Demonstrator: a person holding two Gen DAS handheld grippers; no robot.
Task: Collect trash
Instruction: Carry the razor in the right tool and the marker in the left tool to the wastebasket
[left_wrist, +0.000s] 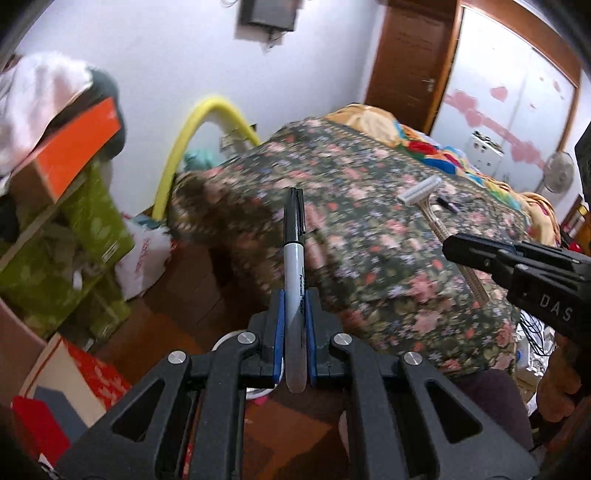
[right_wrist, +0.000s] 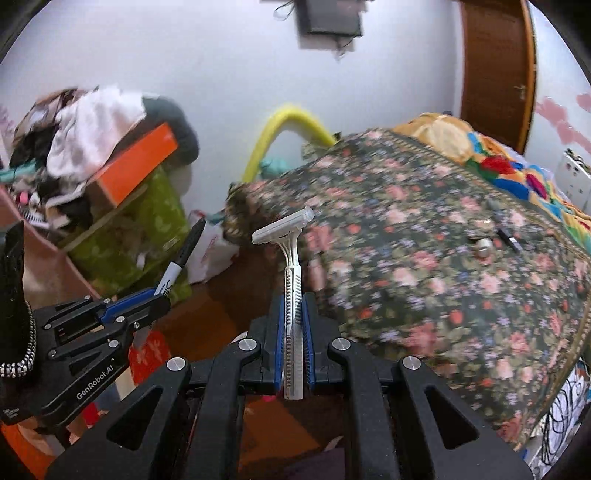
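My left gripper (left_wrist: 294, 295) is shut on a black and grey permanent marker (left_wrist: 293, 258), held upright above the floor beside the bed; both also show in the right wrist view, the gripper (right_wrist: 155, 297) and the marker (right_wrist: 183, 254). My right gripper (right_wrist: 293, 299) is shut on a white disposable razor (right_wrist: 291, 266), head up; the razor (left_wrist: 424, 195) and gripper (left_wrist: 454, 249) show at the right of the left wrist view. A few small bits (right_wrist: 484, 247) lie on the floral bedspread (right_wrist: 443, 258).
A bed with a floral cover (left_wrist: 369, 221) fills the right. On the left stand green boxes (left_wrist: 74, 240), an orange box (left_wrist: 74, 147) with clothes on top, a white plastic bag (left_wrist: 144, 258) and a yellow hoop (left_wrist: 192, 140). Red boxes (left_wrist: 92, 373) lie on the brown floor.
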